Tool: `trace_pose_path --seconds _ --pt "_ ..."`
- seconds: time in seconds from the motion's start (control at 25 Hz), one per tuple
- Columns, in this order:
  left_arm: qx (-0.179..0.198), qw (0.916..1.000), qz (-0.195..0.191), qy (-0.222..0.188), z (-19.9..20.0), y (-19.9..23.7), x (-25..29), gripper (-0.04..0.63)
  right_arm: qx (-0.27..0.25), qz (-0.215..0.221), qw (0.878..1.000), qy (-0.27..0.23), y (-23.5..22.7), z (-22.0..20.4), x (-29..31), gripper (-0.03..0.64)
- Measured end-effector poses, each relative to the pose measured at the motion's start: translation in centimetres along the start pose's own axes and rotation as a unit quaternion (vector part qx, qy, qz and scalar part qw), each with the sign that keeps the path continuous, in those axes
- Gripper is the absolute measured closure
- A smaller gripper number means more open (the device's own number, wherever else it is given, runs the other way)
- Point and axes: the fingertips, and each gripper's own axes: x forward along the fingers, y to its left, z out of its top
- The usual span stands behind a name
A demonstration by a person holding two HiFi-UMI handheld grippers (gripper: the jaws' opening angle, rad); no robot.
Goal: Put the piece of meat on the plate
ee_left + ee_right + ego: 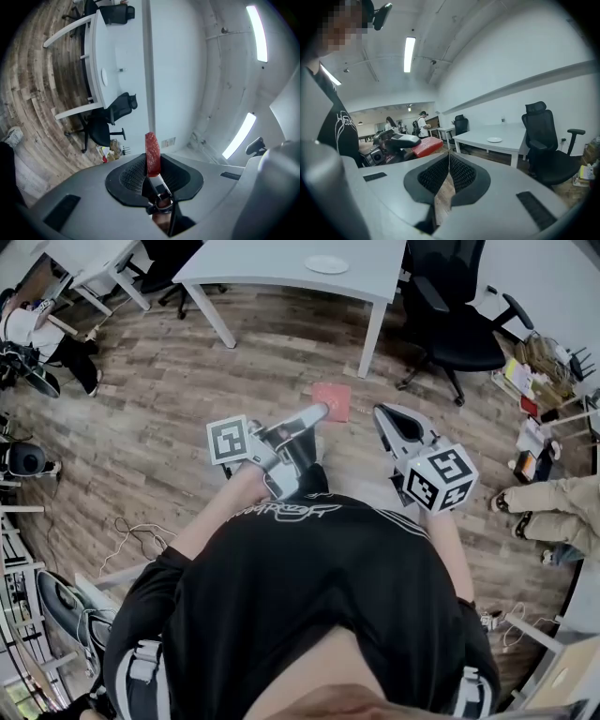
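The flat red piece of meat (331, 400) sticks out ahead of my left gripper (317, 412), which is shut on its near edge. In the left gripper view the meat (152, 152) stands on edge between the two black pads. A small white plate (326, 264) lies on the white table (281, 261) ahead, well beyond both grippers. My right gripper (383, 418) is held beside the left one, shut with nothing in it. From the right gripper view I see its pads meeting (449, 159), the meat (426, 146) at the left and the plate (494, 139) on the table.
A black office chair (459, 320) stands right of the table, with white table legs (373, 334) ahead. A person's legs (553, 507) and clutter sit at the right edge. Cables (136, 535) trail on the wooden floor at left. People stand far back (423, 123).
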Motion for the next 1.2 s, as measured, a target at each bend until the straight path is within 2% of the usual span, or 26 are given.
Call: trace_pose_path --seconds 0.16,0.36,0.76,0.96,1.2 --pt "-0.012 0.9999 0.004 0.007 3.1 2.1 1.4 0.506 0.014 -0.009 1.0 0.007 -2.6 0.4 3.0 0.607" --pt "-0.027 0.9995 0.009 0.012 8.9 5.4 3.6 0.506 0.032 -0.019 0.999 0.018 -6.9 0.7 8.4 0.607" --pt "-0.062 0.9975 0.033 0.012 23.8 12.0 7.7 0.506 0.074 -0.033 0.996 0.048 -16.1 2.8 22.2 0.607" --pt "-0.057 0.9978 0.032 0.015 30.9 14.2 10.1 0.506 0.078 -0.041 0.995 0.052 -20.2 4.6 28.1 0.607" --pt "-0.048 0.9984 0.012 0.028 35.9 15.0 12.3 0.506 0.067 -0.056 0.995 0.05 -22.7 6.5 31.8 0.607"
